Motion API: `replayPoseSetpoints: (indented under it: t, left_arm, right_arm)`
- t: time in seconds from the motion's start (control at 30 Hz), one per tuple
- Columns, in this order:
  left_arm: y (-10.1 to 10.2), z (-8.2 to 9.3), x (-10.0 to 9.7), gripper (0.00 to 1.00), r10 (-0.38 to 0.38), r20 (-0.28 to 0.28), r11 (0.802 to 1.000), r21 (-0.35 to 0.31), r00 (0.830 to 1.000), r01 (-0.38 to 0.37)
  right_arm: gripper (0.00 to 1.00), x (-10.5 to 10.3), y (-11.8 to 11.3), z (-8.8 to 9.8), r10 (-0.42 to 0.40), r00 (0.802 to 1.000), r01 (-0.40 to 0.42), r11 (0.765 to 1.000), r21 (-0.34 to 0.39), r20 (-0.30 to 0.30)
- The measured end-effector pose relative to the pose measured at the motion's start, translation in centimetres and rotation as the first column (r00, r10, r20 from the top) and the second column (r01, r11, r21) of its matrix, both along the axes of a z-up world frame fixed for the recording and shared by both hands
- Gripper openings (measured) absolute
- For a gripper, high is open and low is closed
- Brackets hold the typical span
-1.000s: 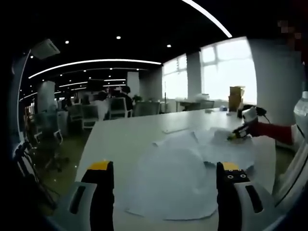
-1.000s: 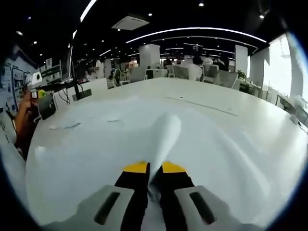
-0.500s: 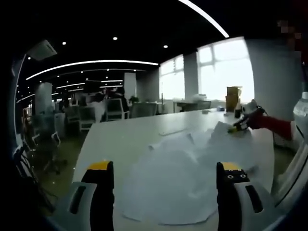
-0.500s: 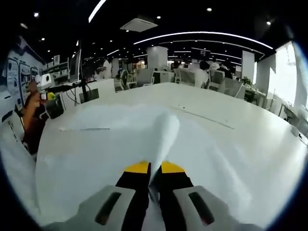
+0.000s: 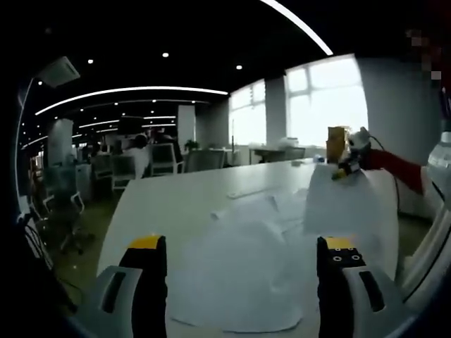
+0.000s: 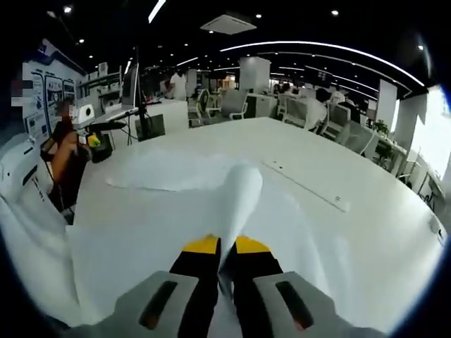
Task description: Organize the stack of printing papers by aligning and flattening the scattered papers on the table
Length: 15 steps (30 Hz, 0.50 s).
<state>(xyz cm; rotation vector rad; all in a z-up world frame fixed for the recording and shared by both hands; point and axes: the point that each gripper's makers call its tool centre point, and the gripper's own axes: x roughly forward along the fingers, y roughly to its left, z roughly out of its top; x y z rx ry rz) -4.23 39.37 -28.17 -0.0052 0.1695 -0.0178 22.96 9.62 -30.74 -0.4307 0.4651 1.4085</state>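
Observation:
Several white printing papers (image 5: 239, 278) lie scattered and overlapping on the white table (image 5: 176, 201). My left gripper (image 5: 243, 246) hovers open just above the near sheets, nothing between its jaws. At the pile's far right, my right gripper (image 5: 345, 167), held by a red-sleeved arm (image 5: 391, 163), lifts one sheet (image 5: 342, 204) up on edge. In the right gripper view, the right gripper (image 6: 225, 248) is shut on that sheet (image 6: 239, 193), which bulges and hangs forward from the jaws. More sheets (image 6: 162, 179) lie flat beyond it.
A cardboard box (image 5: 337, 141) and a bottle (image 5: 440, 162) stand near the table's right side. A seam strip (image 6: 303, 186) crosses the table (image 6: 366, 211). Office chairs (image 5: 169, 158), monitors (image 6: 134, 88) and seated people are farther back.
My right gripper has risen with its sheet, pulling it up off the pile until it stands nearly upright. The left gripper stays open over the near papers.

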Motion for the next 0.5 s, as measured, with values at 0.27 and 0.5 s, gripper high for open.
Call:
replayPoseSetpoints:
  t: [0.27, 0.5]
  left_arm:
    - [-0.1, 0.0, 0.0, 0.90, 0.000, -0.003, 1.000, -0.005, 1.000, 0.000]
    - [-0.7, -0.3, 0.3, 0.90, -0.009, -0.002, 1.000, -0.027, 1.000, 0.009]
  right_arm:
    - [0.02, -1.4, 1.6, 1.8, 0.148, 0.989, -0.148, 0.989, 0.006, -0.024]
    - [0.02, -2.6, 3.2, 2.7, 0.264, 0.963, -0.264, 0.964, 0.017, -0.052]
